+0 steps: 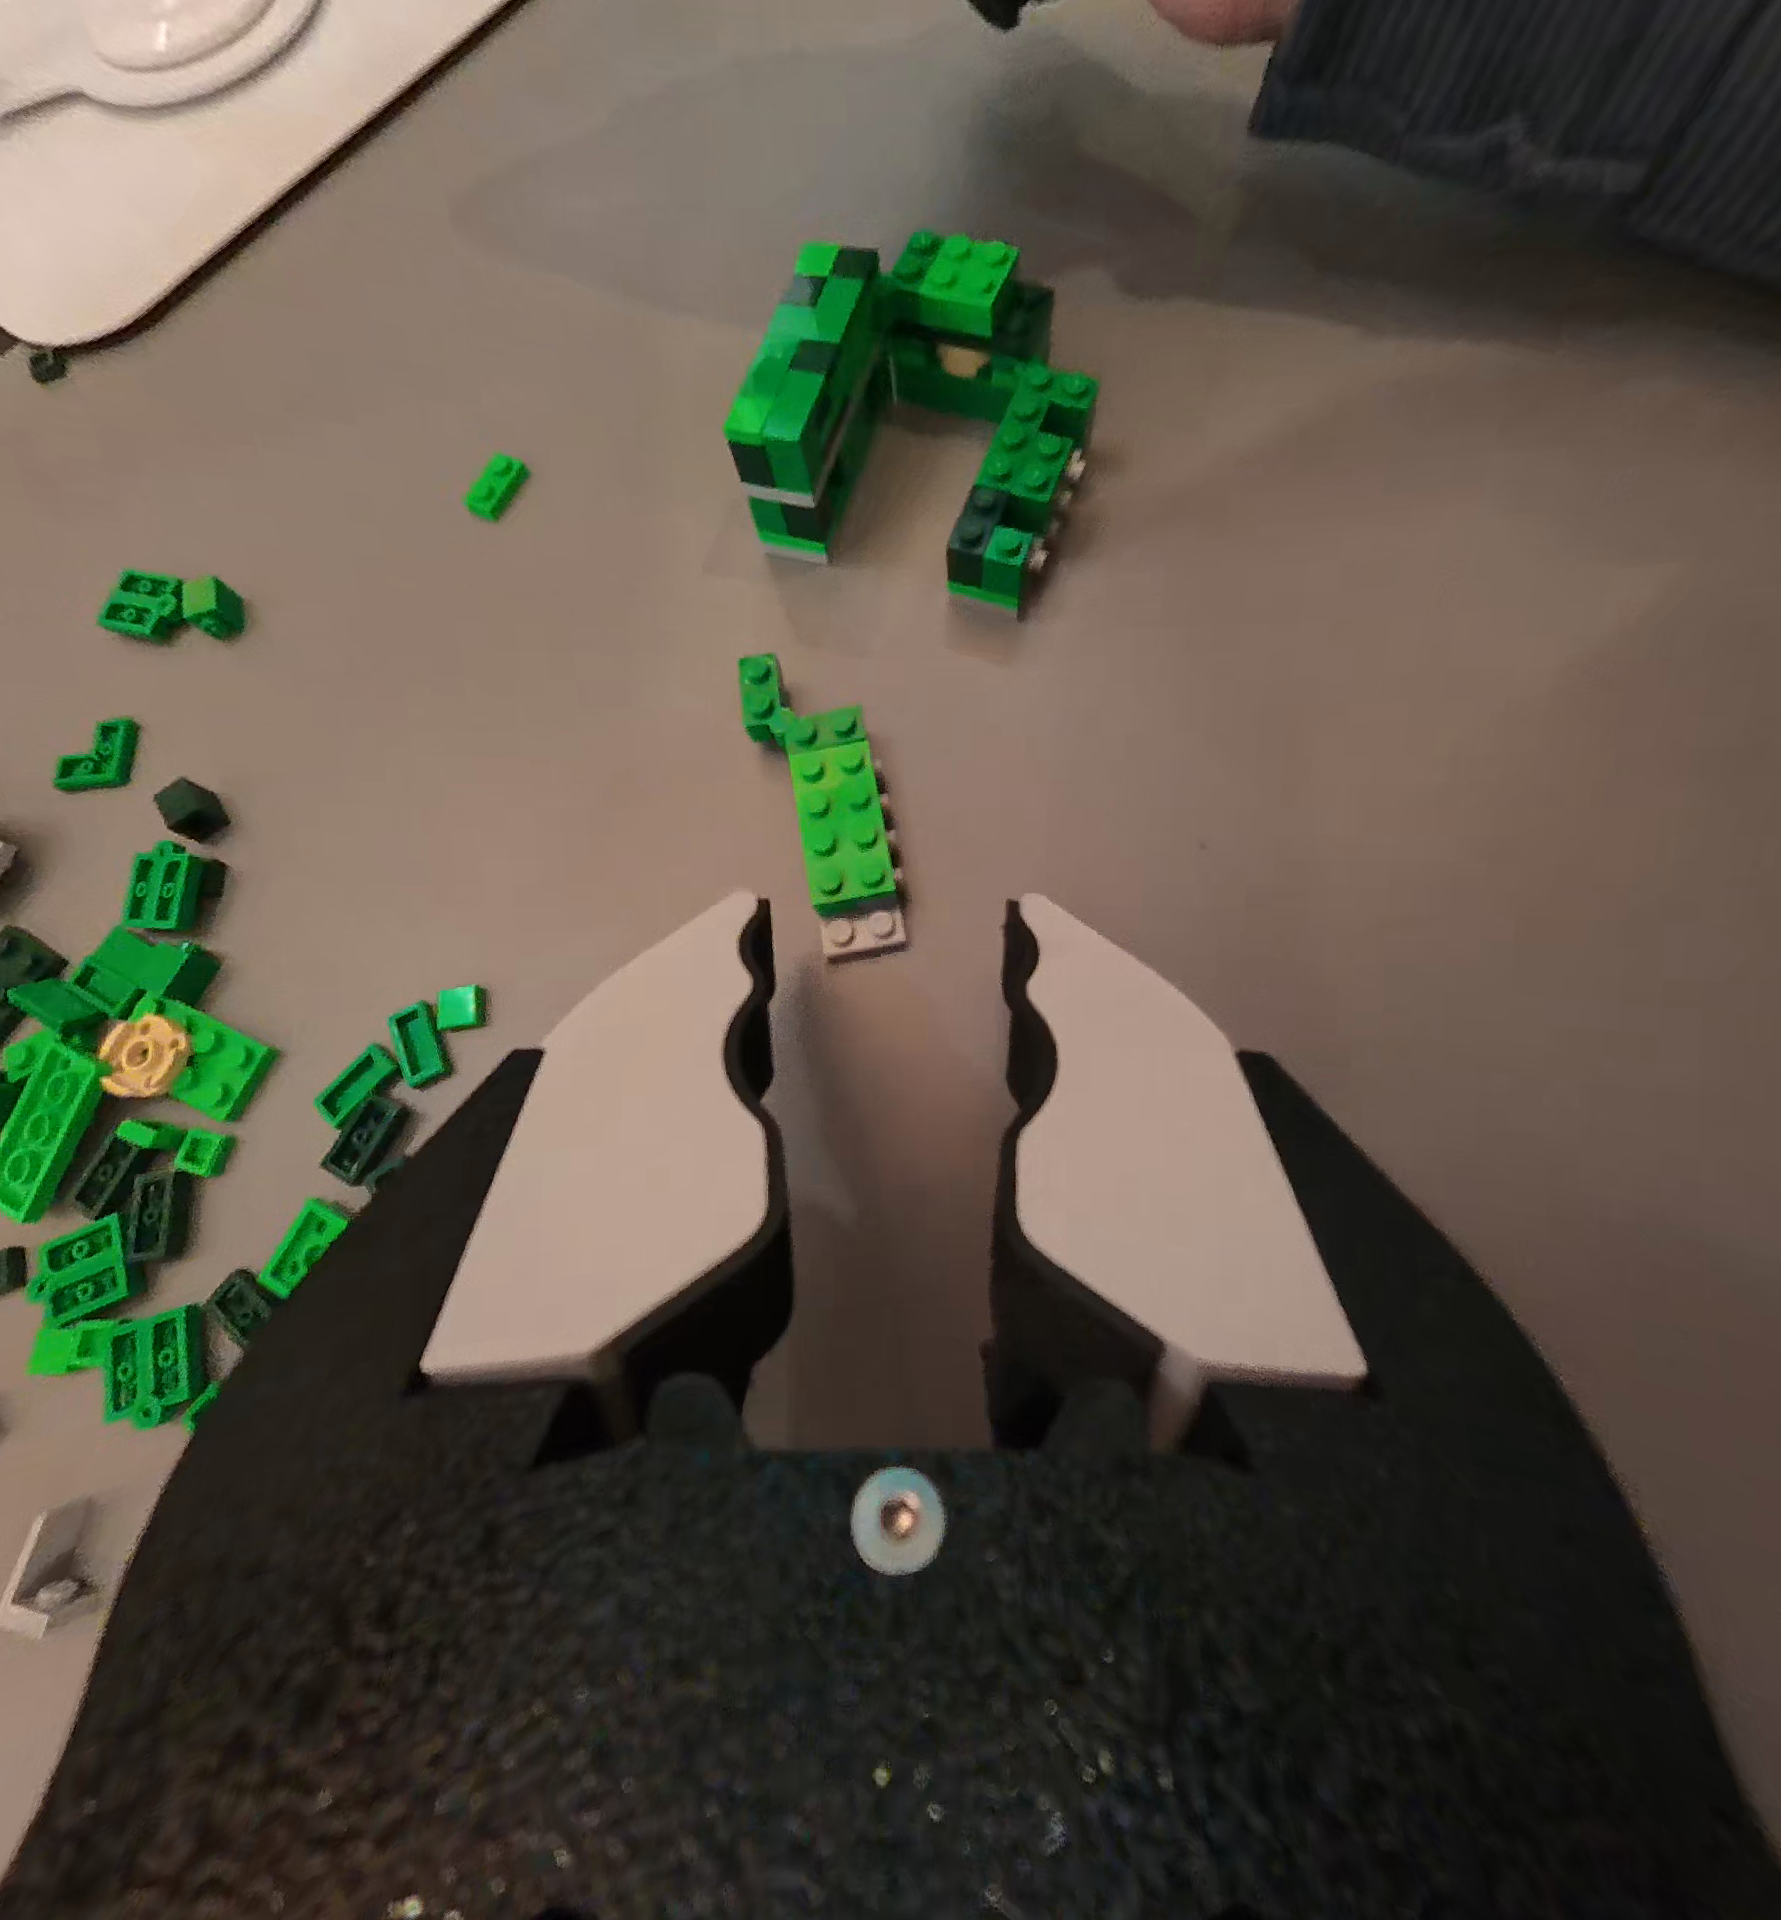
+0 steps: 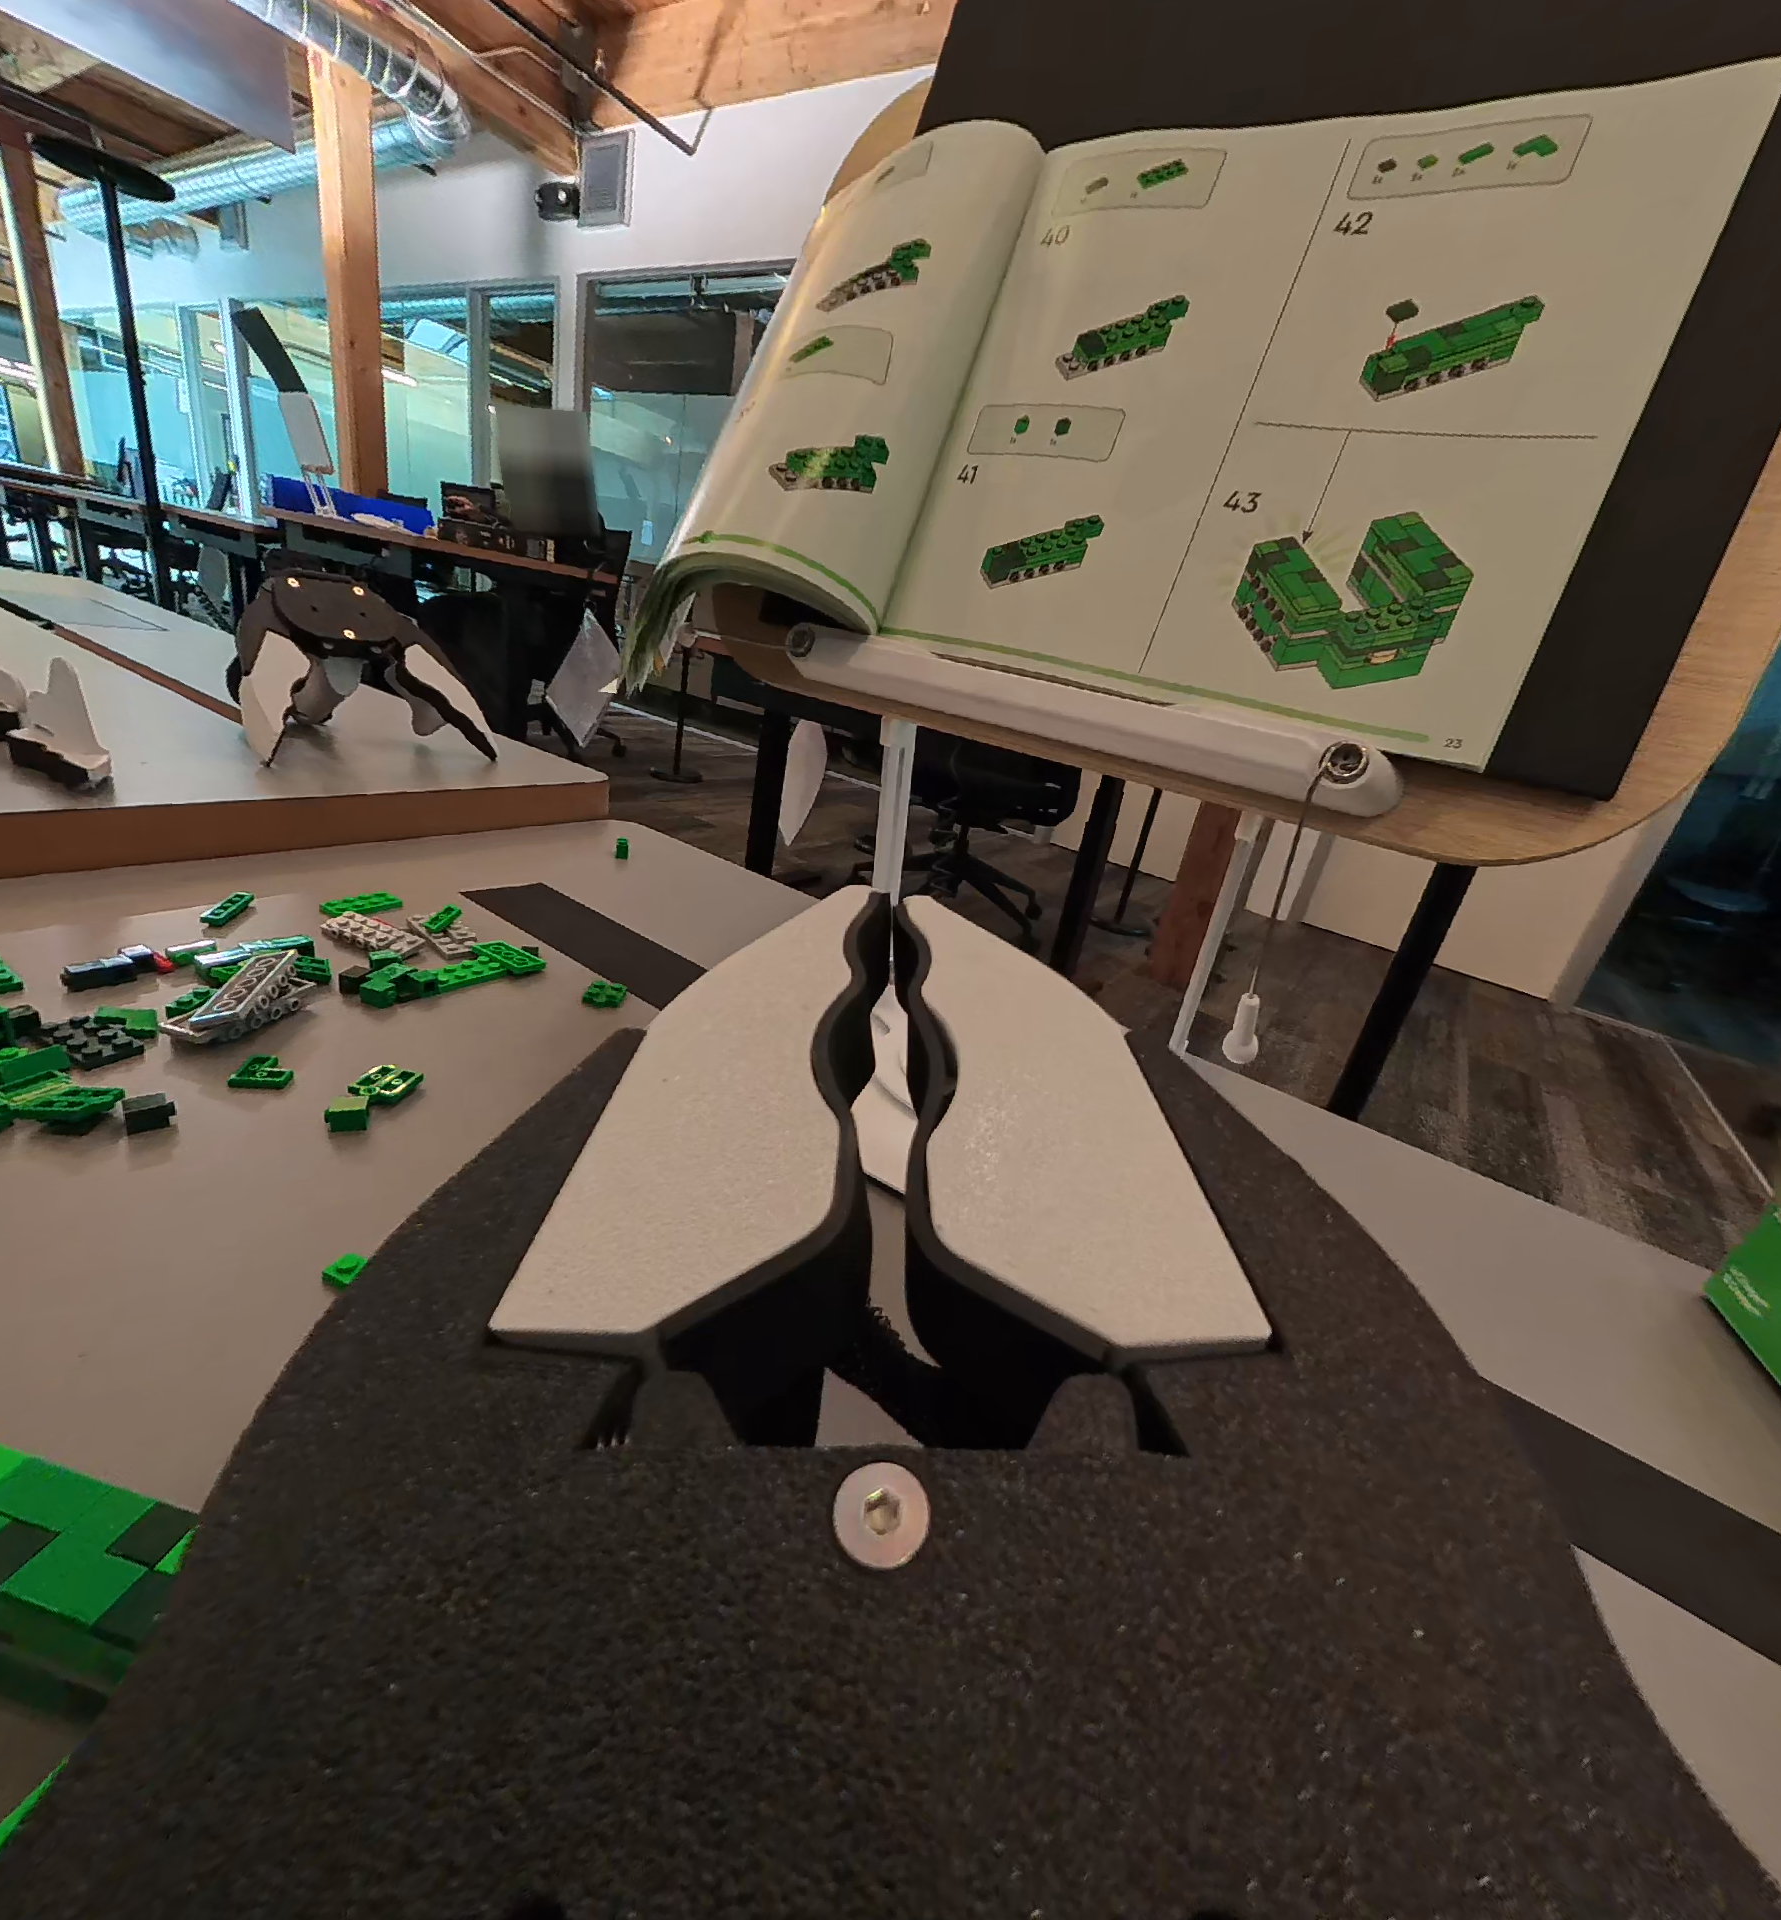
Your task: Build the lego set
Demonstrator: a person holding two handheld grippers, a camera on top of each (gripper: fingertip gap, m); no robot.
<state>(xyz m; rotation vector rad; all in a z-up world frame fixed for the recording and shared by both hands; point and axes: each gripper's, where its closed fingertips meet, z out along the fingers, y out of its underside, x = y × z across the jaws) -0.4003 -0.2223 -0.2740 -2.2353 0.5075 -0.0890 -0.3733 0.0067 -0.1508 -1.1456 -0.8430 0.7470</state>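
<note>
Left gripper point(image 1: 886, 914) hung open right over the near end of the strip point(image 1: 839, 821), which lay flat on the table point(image 1: 1385, 779) before the U-shaped build point(image 1: 907, 416). Right gripper point(image 2: 891, 920) looked closed, empty. Strip seemed light, stiff, snap-prone; I'd pinch its long sides.

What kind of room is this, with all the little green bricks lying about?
Most likely an open-plan office or lab workspace. Rows of desks with office chairs stand behind glass partitions under exposed wooden beams. On the grey worktable, loose bricks lie beside a propped instruction booklet.
</note>
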